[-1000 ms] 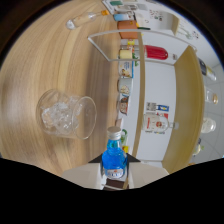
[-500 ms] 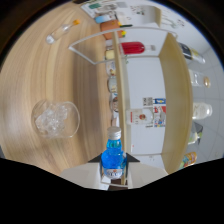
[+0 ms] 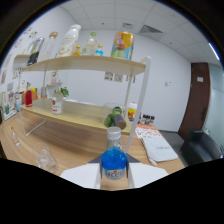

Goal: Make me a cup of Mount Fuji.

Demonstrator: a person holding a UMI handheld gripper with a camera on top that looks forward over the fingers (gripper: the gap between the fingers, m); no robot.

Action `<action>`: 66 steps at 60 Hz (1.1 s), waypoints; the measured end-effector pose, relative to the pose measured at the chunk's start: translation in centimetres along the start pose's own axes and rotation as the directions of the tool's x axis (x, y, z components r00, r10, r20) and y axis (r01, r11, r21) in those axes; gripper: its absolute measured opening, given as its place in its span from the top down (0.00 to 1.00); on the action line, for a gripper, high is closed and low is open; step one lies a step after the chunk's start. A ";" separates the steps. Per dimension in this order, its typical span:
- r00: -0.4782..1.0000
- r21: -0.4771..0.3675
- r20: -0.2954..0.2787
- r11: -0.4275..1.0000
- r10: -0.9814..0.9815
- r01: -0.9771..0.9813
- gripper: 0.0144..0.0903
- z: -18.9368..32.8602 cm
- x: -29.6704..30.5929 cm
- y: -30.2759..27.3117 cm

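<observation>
Glass first, off to my left: a clear tumbler (image 3: 46, 159) sits on the wooden table (image 3: 75, 155), empty as far as I can make out, and I take it for the cup this drink is meant to fill. Moving right, the blue bottle (image 3: 114, 160) stands upright between the fingers of my hand-held gripper (image 3: 114, 176), which look clamped on its body, both pressing its sides (the white cap is on, so nothing can pour yet). Behind it runs the two-tier shelf (image 3: 85, 64) with bottles and cans on top and a few more on the lower board; further right a stack of papers (image 3: 159, 148) lies on the table.

My read is that I am carrying the bottle toward the tumbler. To do that well, I want to hold it level, swing left slowly, and stay low enough to clear the shelf's white post (image 3: 140, 95). The cap will need dealing with before any tilt.
</observation>
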 end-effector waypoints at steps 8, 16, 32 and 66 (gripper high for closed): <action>0.996 -0.100 0.020 0.992 0.084 -0.081 0.71 1.9 1.5 5.4; 0.990 -0.177 0.044 0.977 0.132 -0.122 0.71 3.5 1.6 8.9; 0.984 -0.268 0.068 0.953 0.166 -0.142 0.71 4.7 1.2 11.8; 0.982 -0.272 -0.040 0.943 0.187 -0.191 0.09 1.4 2.4 10.2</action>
